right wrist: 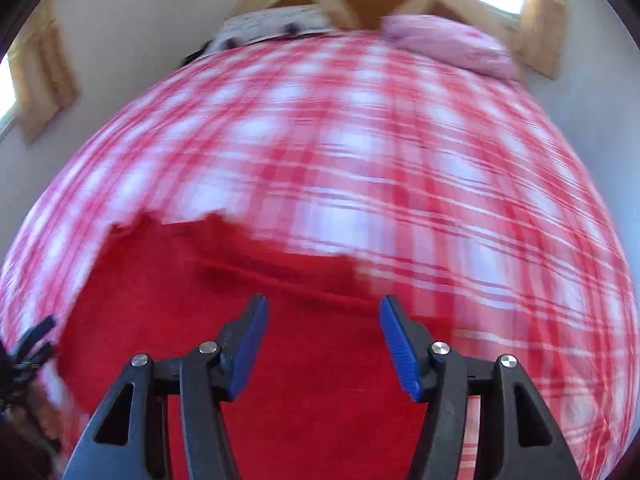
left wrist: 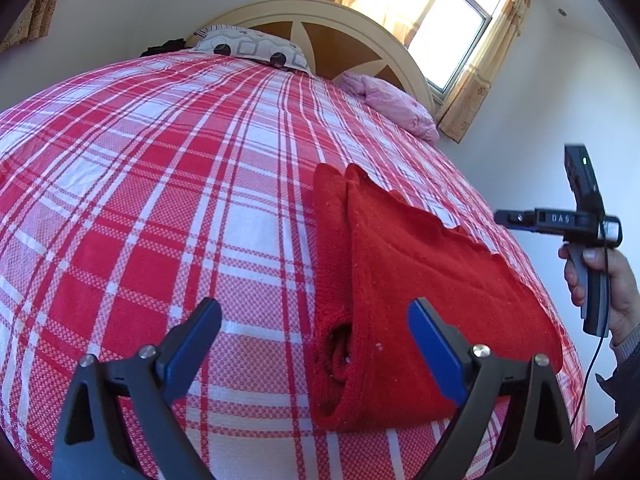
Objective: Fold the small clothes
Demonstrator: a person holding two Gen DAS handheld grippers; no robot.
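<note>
Hand [left wrist: 600,280] at the right edge of the left view grips the handle of the right gripper [right wrist: 322,344], held up beside the bed [left wrist: 160,160] with its body level and clear of the cloth; in its own blurred view that gripper tilts down over the sweater [left wrist: 420,280], jaws partly apart with nothing between the blue pads; the left gripper [left wrist: 316,344] points down at the bed with jaws spread wide and empty, the sweater's near rolled edge showing between its fingers below them. One red knit sweater lies folded on the bed's right side, a sleeve opening facing the left camera; two grippers show; two pillows sit at the headboard [left wrist: 332,36], one patterned pillow [left wrist: 252,46] and one pink pillow [left wrist: 396,104]. Red and white plaid covers the bed; the arched headboard is cream and brown; a bright window [left wrist: 452,36] with yellow curtains [left wrist: 488,68] stands in the white wall behind.
</note>
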